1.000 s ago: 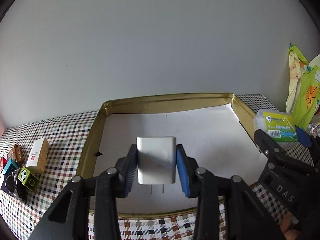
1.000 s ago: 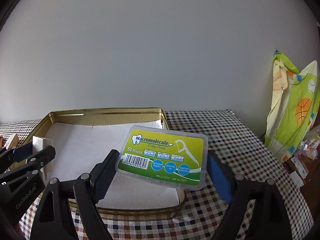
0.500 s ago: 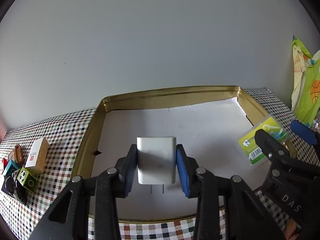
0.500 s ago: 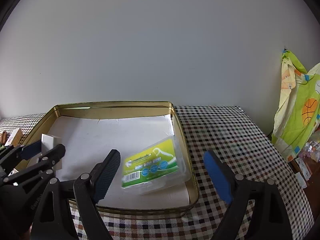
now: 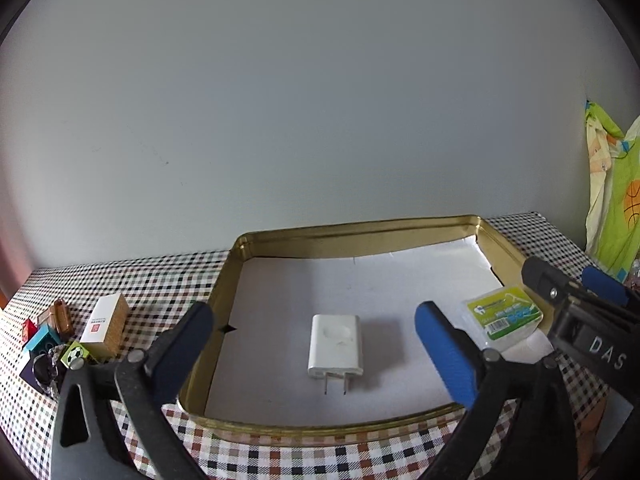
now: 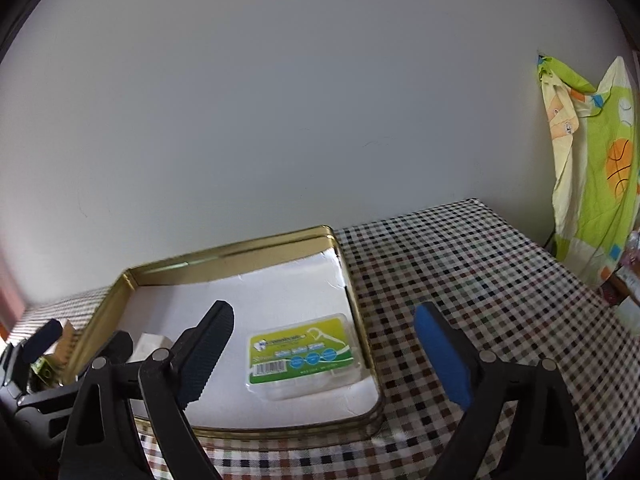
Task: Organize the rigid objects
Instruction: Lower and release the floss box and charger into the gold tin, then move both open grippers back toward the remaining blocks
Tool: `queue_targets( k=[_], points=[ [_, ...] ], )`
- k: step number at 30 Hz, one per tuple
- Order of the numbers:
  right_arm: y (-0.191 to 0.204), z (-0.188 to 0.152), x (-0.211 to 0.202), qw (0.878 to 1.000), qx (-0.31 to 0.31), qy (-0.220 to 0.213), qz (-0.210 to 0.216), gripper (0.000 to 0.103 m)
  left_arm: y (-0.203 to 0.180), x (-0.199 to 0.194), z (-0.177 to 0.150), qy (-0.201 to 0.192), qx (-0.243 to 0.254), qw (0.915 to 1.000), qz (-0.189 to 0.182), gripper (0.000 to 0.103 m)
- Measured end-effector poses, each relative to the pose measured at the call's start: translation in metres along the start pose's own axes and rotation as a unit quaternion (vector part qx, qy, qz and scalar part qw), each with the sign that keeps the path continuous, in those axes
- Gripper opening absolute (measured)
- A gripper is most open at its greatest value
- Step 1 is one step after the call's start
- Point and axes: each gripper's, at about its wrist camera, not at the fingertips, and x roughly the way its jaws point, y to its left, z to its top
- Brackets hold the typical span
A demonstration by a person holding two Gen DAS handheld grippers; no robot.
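Note:
A white charger plug lies flat on the white paper lining of the gold tray, prongs towards me. My left gripper hovers just behind it. Its jaws are opening wide, with the plug lying loose between them and untouched. A green-labelled floss pick box rests flat in the tray's right corner. My right gripper stands over it, its jaws opening too and clear of the box. The box also shows beside the right gripper in the left wrist view.
On the checked cloth left of the tray sit a white-and-cork box, a green football block and several small items. A colourful bag hangs at the far right. A plain wall stands right behind the tray.
The left gripper let go of the plug, which dropped flat into the tray, and its jaws spread wide. The floss box left the right gripper and settled flat in the tray's right corner.

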Motion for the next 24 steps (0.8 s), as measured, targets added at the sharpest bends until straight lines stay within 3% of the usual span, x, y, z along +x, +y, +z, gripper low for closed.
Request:
queue_targets(
  k=[3, 7, 10, 12, 16, 24],
  points=[
    [0.002, 0.002, -0.012, 0.999, -0.011, -0.034, -0.009, 0.093, 0.003, -0.002, -0.002, -0.002, 0.001, 0.9999, 0.012, 0.102],
    [0.005, -0.004, -0.05, 0.986, -0.03, -0.16, -0.027, 0.093, 0.013, -0.011, -0.006, -0.017, 0.005, 0.9993, 0.032, 0.102],
    [0.007, -0.011, -0.066, 0.976, -0.035, -0.212, -0.024, 0.093, 0.02, -0.019, -0.01, -0.034, 0.018, 0.9977, 0.056, 0.102],
    [0.012, -0.013, -0.063, 0.976, -0.049, -0.209, -0.029, 0.093, 0.025, -0.022, -0.015, -0.042, 0.03, 0.9962, 0.071, 0.102],
    [0.017, -0.014, -0.055, 0.98, -0.06, -0.184, -0.037, 0.093, 0.042, -0.027, -0.018, -0.035, 0.007, 0.9974, 0.062, 0.102],
    [0.017, -0.023, -0.072, 0.979, -0.024, -0.191, -0.06, 0.093, 0.057, -0.034, -0.024, -0.027, -0.007, 0.9981, 0.054, 0.102]
  ],
)
